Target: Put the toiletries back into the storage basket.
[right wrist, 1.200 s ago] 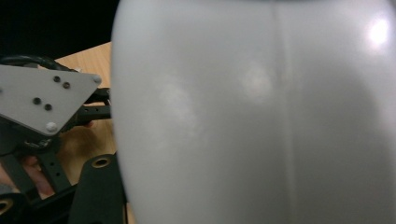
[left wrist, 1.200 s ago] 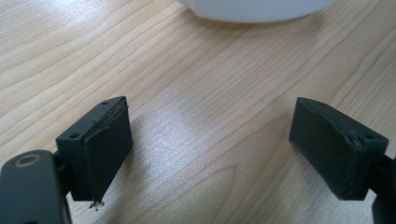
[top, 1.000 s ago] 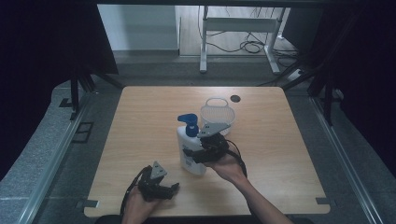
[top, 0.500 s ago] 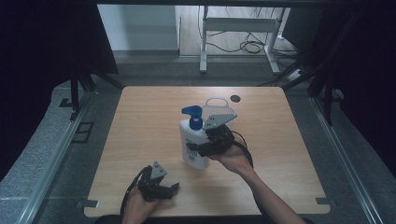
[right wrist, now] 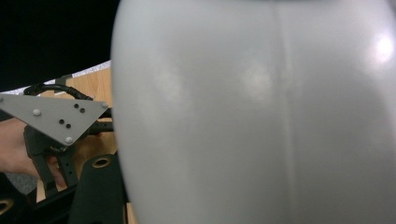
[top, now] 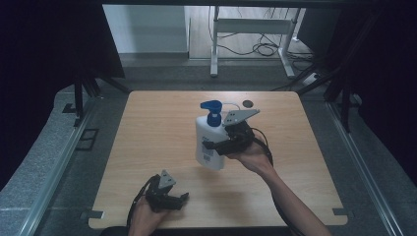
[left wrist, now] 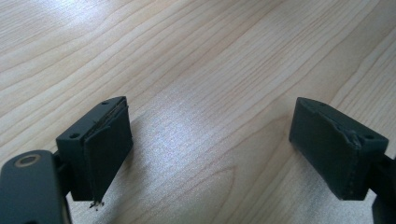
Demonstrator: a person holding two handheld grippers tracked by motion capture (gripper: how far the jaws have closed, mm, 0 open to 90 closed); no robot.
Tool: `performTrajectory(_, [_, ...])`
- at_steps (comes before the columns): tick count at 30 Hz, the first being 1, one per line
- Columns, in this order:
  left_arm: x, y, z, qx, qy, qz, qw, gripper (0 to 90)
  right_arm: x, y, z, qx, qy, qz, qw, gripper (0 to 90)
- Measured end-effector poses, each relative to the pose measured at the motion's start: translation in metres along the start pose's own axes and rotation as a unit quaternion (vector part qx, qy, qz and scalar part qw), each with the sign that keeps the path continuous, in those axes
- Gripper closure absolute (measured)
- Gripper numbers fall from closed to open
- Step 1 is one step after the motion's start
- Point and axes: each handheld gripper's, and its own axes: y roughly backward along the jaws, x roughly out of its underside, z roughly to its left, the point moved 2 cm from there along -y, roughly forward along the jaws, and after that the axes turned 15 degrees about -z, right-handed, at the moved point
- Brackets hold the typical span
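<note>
I have the white pump bottle clamped in my right gripper, carried above the counter's middle — the next move calls for a steady set-down. My left gripper rests at the near edge, fingers spread, empty. Up close the bottle hides my right fingers — its label is unreadable.

Black gripper bodies, grey triangular plates, trailing black cables
</note>
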Motion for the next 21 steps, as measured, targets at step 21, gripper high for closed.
performTrajectory(21, [0.0, 0.0, 0.0, -0.001, 0.002, -0.002, 1.0, 12.5, -0.02, 0.014, -0.034, -0.009, 0.006, -0.015, 0.9998, 37.7])
